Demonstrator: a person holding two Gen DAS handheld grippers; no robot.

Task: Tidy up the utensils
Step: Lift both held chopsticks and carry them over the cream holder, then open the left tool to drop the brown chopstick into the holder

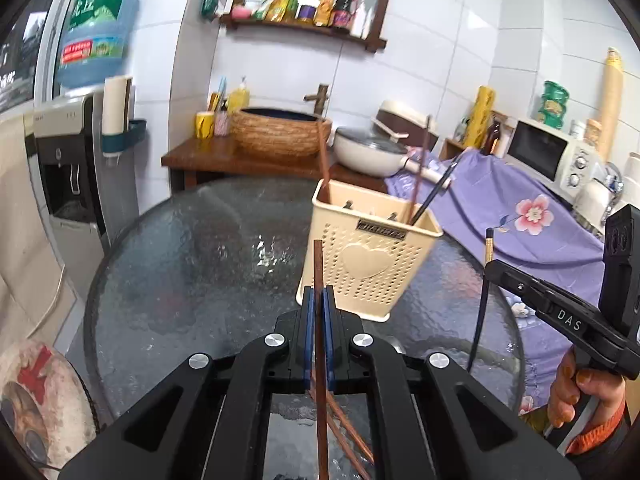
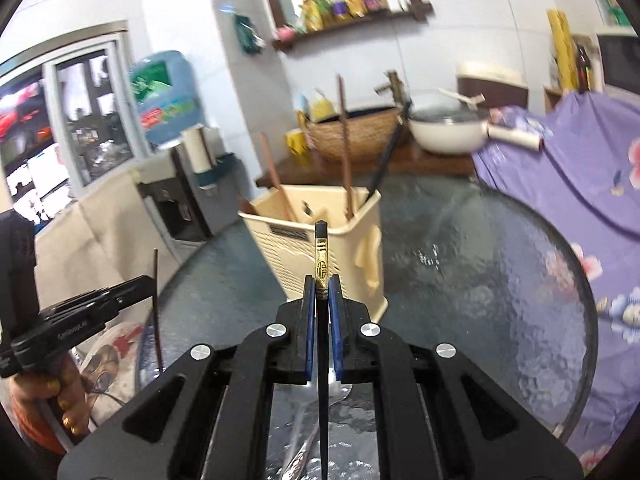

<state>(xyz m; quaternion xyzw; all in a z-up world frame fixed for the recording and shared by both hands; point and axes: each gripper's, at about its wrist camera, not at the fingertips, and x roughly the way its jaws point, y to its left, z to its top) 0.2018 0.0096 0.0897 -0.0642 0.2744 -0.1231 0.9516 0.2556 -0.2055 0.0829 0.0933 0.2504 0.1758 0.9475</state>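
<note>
A cream perforated utensil holder (image 1: 370, 256) stands on the round glass table (image 1: 192, 264); brown and black chopsticks lean inside it. My left gripper (image 1: 319, 300) is shut on a brown chopstick (image 1: 318, 268), held upright just in front of the holder. More brown chopsticks (image 1: 348, 436) lie on the glass below it. My right gripper (image 2: 322, 292) is shut on a black chopstick with a gold band (image 2: 322, 264), held upright near the holder (image 2: 320, 240). Metal spoons (image 2: 304, 432) lie on the table under it. Each gripper shows in the other's view, the right one (image 1: 486, 266) and the left one (image 2: 154, 280).
A water dispenser (image 1: 72, 168) stands left of the table. Behind are a wooden counter with a woven basin (image 1: 280, 132) and a white pan (image 1: 368, 152). A purple floral cloth (image 1: 520, 216) covers the counter at right, with a microwave (image 1: 548, 152).
</note>
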